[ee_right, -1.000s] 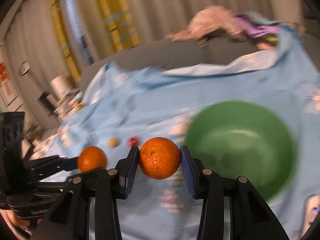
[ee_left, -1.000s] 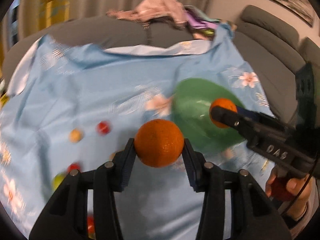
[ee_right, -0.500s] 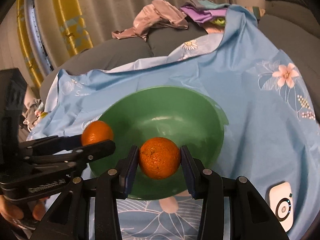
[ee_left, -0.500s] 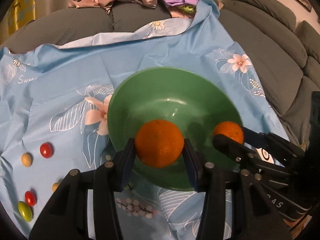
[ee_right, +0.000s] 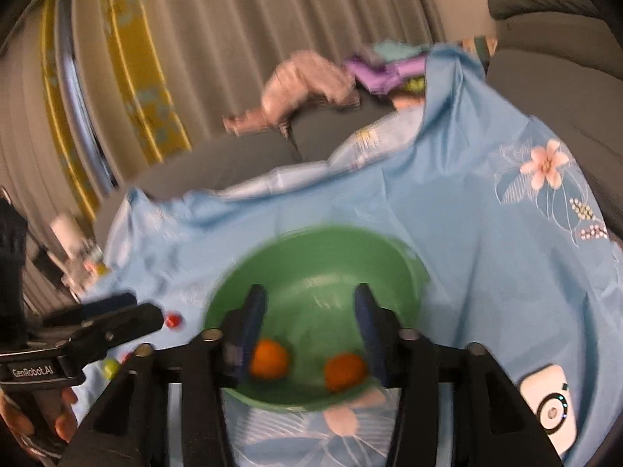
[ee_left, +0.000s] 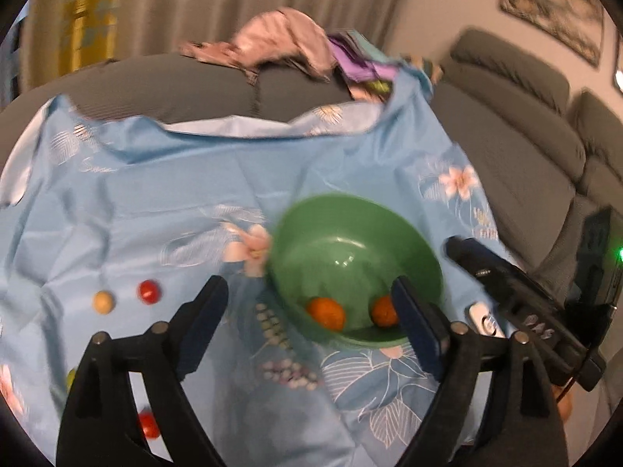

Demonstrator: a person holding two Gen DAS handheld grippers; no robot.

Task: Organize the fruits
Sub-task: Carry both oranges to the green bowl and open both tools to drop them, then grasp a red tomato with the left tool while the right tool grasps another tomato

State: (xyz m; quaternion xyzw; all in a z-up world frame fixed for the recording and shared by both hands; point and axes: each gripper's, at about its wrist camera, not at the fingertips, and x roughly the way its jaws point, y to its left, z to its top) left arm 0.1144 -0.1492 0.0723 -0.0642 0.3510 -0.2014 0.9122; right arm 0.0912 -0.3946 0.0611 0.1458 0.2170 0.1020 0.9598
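Note:
A green bowl (ee_left: pixel 350 233) stands on the blue flowered cloth and also shows in the right wrist view (ee_right: pixel 323 249). Two oranges lie in it, one on the left (ee_left: pixel 326 312) (ee_right: pixel 268 358) and one on the right (ee_left: pixel 383 310) (ee_right: pixel 344 371). My left gripper (ee_left: pixel 311 311) is open and empty, above the bowl's near left side. My right gripper (ee_right: pixel 309 311) is open and empty above the bowl's near rim; it shows at the right of the left wrist view (ee_left: pixel 506 284). Small red (ee_left: pixel 149 292) and tan (ee_left: pixel 103 302) fruits lie on the cloth to the left.
A white device (ee_right: pixel 551 404) lies on the cloth right of the bowl. Another small red fruit (ee_left: pixel 149 430) lies near the front left. A heap of clothes (ee_left: pixel 288 44) lies on the grey sofa behind. Bottles (ee_right: pixel 74 241) stand at the far left.
Both grippers have opened and let go of their oranges, which now lie in the bowl. Both grippers have drawn back and up from the bowl.

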